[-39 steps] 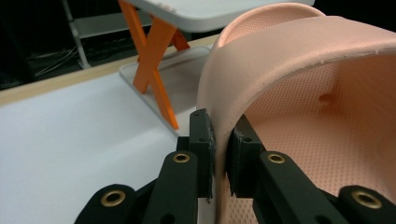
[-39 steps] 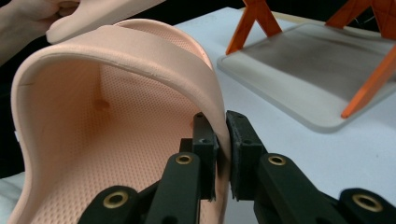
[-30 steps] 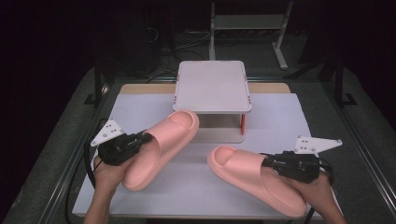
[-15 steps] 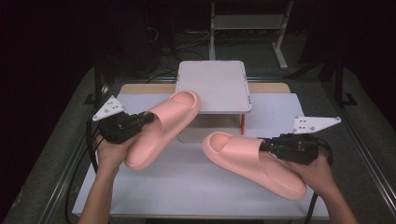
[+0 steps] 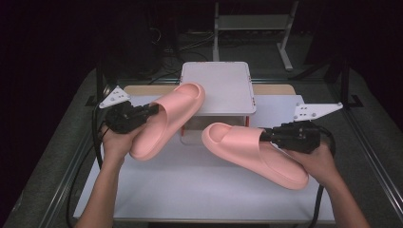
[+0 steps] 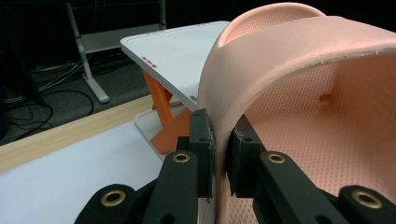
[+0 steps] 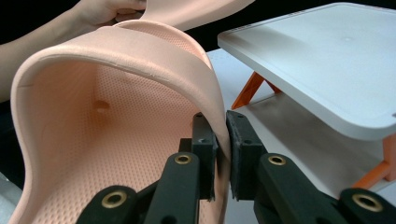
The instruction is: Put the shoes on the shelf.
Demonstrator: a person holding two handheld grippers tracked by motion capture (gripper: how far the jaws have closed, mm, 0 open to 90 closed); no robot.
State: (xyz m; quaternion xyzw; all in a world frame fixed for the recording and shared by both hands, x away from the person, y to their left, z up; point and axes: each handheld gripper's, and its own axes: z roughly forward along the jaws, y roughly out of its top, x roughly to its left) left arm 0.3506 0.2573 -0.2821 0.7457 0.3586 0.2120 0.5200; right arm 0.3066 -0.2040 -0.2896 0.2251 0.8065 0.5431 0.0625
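Note:
Two pink foam slippers are held in the air over the white table mat (image 5: 199, 190). My left gripper (image 5: 153, 109) is shut on the strap edge of the left slipper (image 5: 166, 118), whose toe reaches over the front left corner of the small white shelf (image 5: 218, 85). In the left gripper view the jaws pinch that strap (image 6: 280, 65) at the left gripper (image 6: 220, 154). My right gripper (image 5: 266, 136) is shut on the strap of the right slipper (image 5: 247, 147), which points left, in front of the shelf. The right gripper (image 7: 221, 154) clamps the strap (image 7: 140, 56) in its own view.
The white shelf has orange legs (image 6: 161, 112) and a lower tray (image 5: 209, 135) beneath its top. A wooden strip (image 5: 271, 89) runs along the mat's far edge. Metal stand legs (image 5: 285, 52) and cables (image 5: 166, 42) lie on the dark floor behind.
Both slippers have risen and moved toward the shelf. The left slipper's toe now overlaps the shelf's corner; the right slipper has shifted left and up.

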